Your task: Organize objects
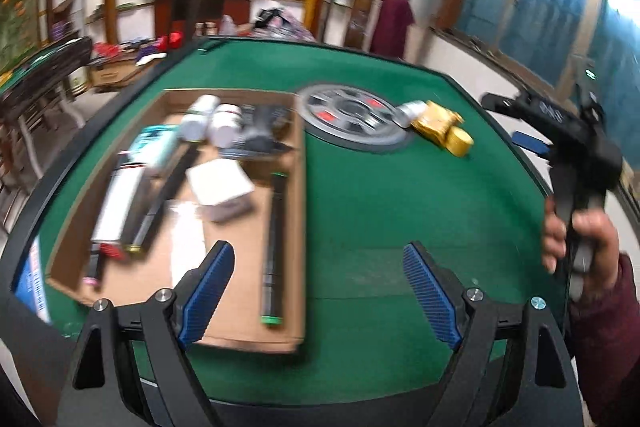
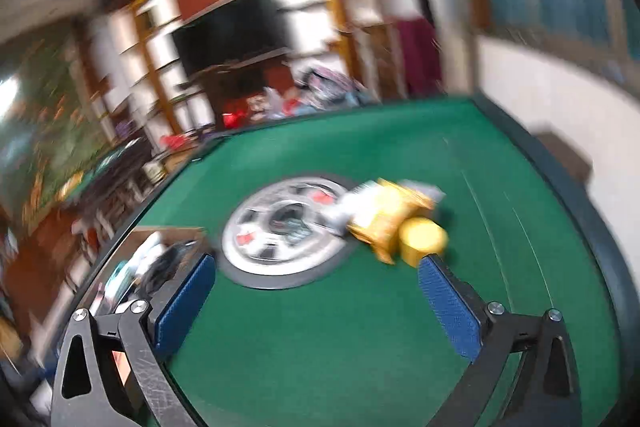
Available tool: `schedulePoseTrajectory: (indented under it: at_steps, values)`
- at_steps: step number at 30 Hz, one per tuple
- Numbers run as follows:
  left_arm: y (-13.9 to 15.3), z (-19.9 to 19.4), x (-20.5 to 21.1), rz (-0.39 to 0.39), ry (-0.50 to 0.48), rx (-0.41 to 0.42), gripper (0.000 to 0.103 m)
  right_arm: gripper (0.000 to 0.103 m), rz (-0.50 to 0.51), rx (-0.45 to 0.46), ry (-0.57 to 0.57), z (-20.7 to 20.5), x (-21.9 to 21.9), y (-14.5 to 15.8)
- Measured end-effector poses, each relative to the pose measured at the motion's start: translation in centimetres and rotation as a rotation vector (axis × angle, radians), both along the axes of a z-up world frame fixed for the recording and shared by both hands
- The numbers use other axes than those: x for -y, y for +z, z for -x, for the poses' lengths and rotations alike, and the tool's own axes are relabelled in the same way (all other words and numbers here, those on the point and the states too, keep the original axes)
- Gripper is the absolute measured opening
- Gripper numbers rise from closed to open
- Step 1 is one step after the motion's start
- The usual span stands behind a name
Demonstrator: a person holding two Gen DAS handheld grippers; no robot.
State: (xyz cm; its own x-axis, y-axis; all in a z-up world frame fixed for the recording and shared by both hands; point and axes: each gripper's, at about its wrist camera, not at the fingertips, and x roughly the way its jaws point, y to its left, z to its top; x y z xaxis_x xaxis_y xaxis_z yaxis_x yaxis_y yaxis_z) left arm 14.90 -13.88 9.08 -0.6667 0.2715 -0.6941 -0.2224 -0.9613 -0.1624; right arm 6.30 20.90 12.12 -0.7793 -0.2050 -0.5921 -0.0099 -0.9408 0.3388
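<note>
A shallow cardboard box (image 1: 240, 267) lies on the left of the green table (image 1: 380, 207). It holds two white bottles (image 1: 226, 123), a teal carton (image 1: 156, 143), a small white box (image 1: 220, 183), a black tube with green ends (image 1: 276, 247) and several long dark items. A gold packet (image 1: 434, 121), a yellow roll (image 1: 458, 143) and a silvery bottle (image 1: 410, 111) lie loose on the felt. My left gripper (image 1: 318, 251) is open and empty at the box's near right corner. My right gripper (image 2: 318, 263) is open and empty, with the yellow roll (image 2: 424, 239) just beyond its right fingertip.
A grey round disc (image 1: 352, 119) is set into the table's centre, right of the box. A hand (image 1: 592, 243) in a maroon sleeve holds the right gripper at the table's right edge. A raised dark rim (image 1: 80, 163) bounds the table. Cluttered furniture stands beyond.
</note>
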Motion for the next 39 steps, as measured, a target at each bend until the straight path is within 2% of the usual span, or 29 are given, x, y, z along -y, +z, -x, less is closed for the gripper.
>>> schedulePoseTrajectory:
  at_steps: [4, 10, 18, 21, 27, 34, 37, 39]
  values:
    - [-0.4, 0.4, -2.8, 0.036, -0.048, 0.011, 0.086, 0.103, 0.061, 0.083, -0.048, 1.6, -4.1, -1.8]
    - [0.1, 2.4, -6.9, 0.094, -0.077, 0.018, 0.086, 0.103, 0.023, 0.100, -0.066, 2.5, -6.4, -2.5]
    - [2.5, 8.4, -13.0, 0.182, -0.111, -0.106, 0.086, 0.103, -0.076, 0.059, -0.083, 3.1, -8.6, -1.8]
    - [2.8, 12.7, -15.2, 0.184, -0.132, -0.140, 0.086, 0.103, -0.054, 0.066, -0.103, 3.3, -9.7, -2.2]
    - [0.7, 20.8, -18.2, 0.152, -0.214, -0.075, 0.086, 0.103, 0.049, 0.135, -0.127, 3.8, -12.2, -4.0]
    - [-1.8, 28.7, -18.3, -0.006, -0.168, 0.038, 0.086, 0.103, 0.069, 0.145, -0.133, 4.0, -12.6, -4.3]
    - [-2.9, 31.2, -18.9, -0.038, -0.157, 0.076, 0.086, 0.103, 0.085, 0.150, -0.135, 4.1, -12.8, -4.5]
    - [-3.7, 32.2, -19.7, -0.025, -0.162, 0.104, 0.086, 0.103, 0.080, 0.153, -0.142, 4.2, -12.9, -4.6]
